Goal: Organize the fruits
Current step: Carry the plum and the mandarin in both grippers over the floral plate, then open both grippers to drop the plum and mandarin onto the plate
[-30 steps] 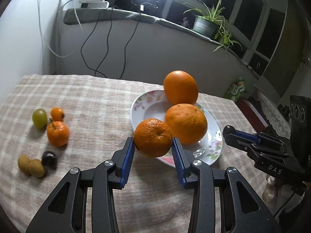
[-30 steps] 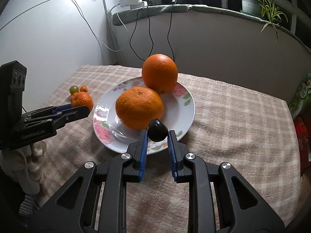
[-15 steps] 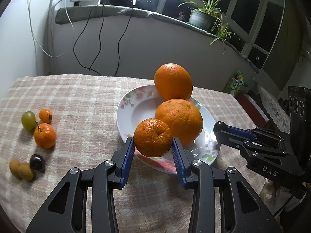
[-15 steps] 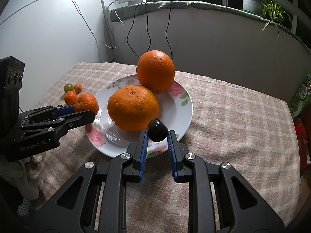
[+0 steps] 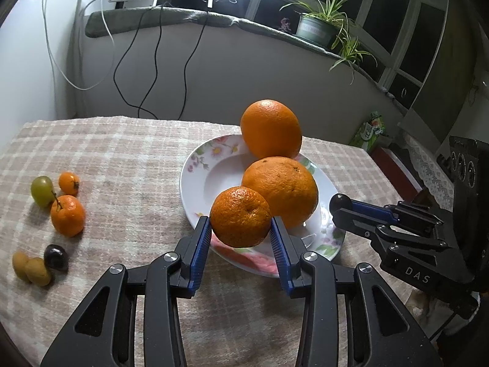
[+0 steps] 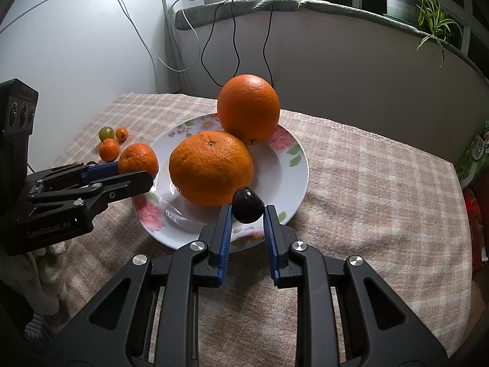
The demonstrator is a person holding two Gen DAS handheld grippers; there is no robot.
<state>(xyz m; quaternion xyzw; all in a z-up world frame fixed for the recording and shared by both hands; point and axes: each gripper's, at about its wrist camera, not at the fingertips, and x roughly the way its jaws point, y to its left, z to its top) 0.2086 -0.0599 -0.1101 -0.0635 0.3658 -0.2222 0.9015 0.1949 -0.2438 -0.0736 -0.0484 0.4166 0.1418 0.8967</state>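
A white flowered plate [image 5: 195, 180] [image 6: 293, 177] holds two large oranges [image 5: 279, 189] [image 6: 211, 168], the far one [image 5: 270, 128] [image 6: 248, 108] leaning on the rim. My left gripper [image 5: 241, 229] is shut on a mandarin [image 5: 240, 216] [image 6: 138, 159] above the plate's near-left rim. My right gripper [image 6: 247, 214] is shut on a dark plum [image 6: 247, 205] [image 5: 340, 203] over the plate's near-right rim.
On the checked cloth left of the plate lie a green grape [image 5: 41, 191], two small orange fruits [image 5: 67, 215], a dark fruit [image 5: 55, 257] and two yellow-brown ones [image 5: 30, 269]. Cables hang on the wall behind; a potted plant [image 5: 314, 29] stands on the sill.
Both grippers have moved in toward the plate with their fruits held. The mandarin now hangs over the plate's rim.
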